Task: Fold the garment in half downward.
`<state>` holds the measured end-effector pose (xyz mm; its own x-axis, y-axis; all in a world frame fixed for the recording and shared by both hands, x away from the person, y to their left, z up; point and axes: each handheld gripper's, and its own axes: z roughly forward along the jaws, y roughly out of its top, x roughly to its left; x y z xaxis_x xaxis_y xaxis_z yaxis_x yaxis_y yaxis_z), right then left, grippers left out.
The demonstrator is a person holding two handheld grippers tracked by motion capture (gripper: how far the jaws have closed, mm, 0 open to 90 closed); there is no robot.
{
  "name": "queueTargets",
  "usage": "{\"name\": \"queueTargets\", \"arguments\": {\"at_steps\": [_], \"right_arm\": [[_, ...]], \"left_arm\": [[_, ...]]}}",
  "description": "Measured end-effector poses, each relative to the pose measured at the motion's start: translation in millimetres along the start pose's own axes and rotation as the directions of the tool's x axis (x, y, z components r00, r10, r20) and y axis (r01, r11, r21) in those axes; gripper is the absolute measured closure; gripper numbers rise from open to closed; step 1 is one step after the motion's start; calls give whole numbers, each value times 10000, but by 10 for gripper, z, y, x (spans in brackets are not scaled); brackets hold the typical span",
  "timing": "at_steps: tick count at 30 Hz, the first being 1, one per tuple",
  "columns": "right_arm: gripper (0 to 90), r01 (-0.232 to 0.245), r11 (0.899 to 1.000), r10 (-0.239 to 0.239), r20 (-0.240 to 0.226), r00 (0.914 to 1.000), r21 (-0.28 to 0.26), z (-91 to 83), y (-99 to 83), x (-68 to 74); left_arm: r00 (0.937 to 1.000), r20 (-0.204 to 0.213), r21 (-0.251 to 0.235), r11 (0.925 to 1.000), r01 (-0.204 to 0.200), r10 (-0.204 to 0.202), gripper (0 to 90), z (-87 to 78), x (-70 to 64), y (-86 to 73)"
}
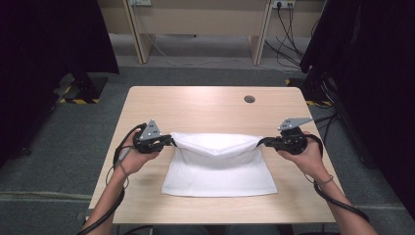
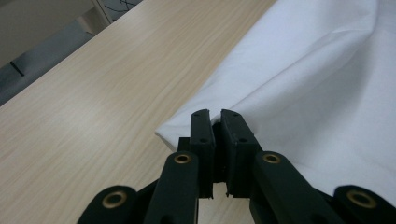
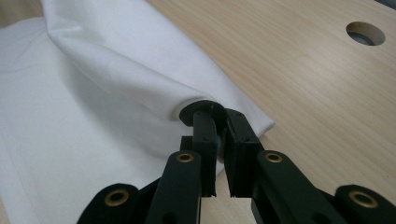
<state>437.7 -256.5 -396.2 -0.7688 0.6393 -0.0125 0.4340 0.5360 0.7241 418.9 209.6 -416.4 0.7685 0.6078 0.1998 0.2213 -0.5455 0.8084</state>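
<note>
Two far corners of white rectangular cloth (image 1: pixel 218 164) pinched, left gripper (image 1: pixel 169 142) and right gripper (image 1: pixel 262 143) clamped, lifted edge stretched between.

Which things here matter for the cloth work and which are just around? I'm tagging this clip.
In use:
cloth
left tool, pinching the cloth's far-left corner
right tool, pinching its far-right corner
table

Just around:
table hole
floor cables

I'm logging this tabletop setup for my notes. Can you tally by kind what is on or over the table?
White cloth: 1
Hand-held gripper: 2, the left hand-held gripper and the right hand-held gripper, each shut on a far corner of the cloth
Total: 3
</note>
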Motion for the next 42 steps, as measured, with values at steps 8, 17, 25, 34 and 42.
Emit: {"name": "queueTargets", "arguments": {"at_steps": [8,17,25,34,42], "right_arm": [[844,128,9999,-128,-66,9999,5,-32,-92,79],[844,338,9994,-338,-88,9994,62,-54,-190,171],[844,329,9994,-329,-129,9994,44,-60,-242,200],[844,444,9990,-444,-83,9990,32,-115,-253,217],[844,448,9990,-448,-76,9990,11,-136,-276,225]], "left_arm": [[9999,70,6,9999,-113,113,832,-69,-109,-59],[9992,94,-3,9993,-386,386,832,-141,-216,-78],[9981,170,147,9981,-593,590,832,-142,-302,-105],[9979,161,108,9979,-631,629,832,-204,-329,-142],[9981,163,19,9982,-591,591,832,-222,-349,-147]]}}
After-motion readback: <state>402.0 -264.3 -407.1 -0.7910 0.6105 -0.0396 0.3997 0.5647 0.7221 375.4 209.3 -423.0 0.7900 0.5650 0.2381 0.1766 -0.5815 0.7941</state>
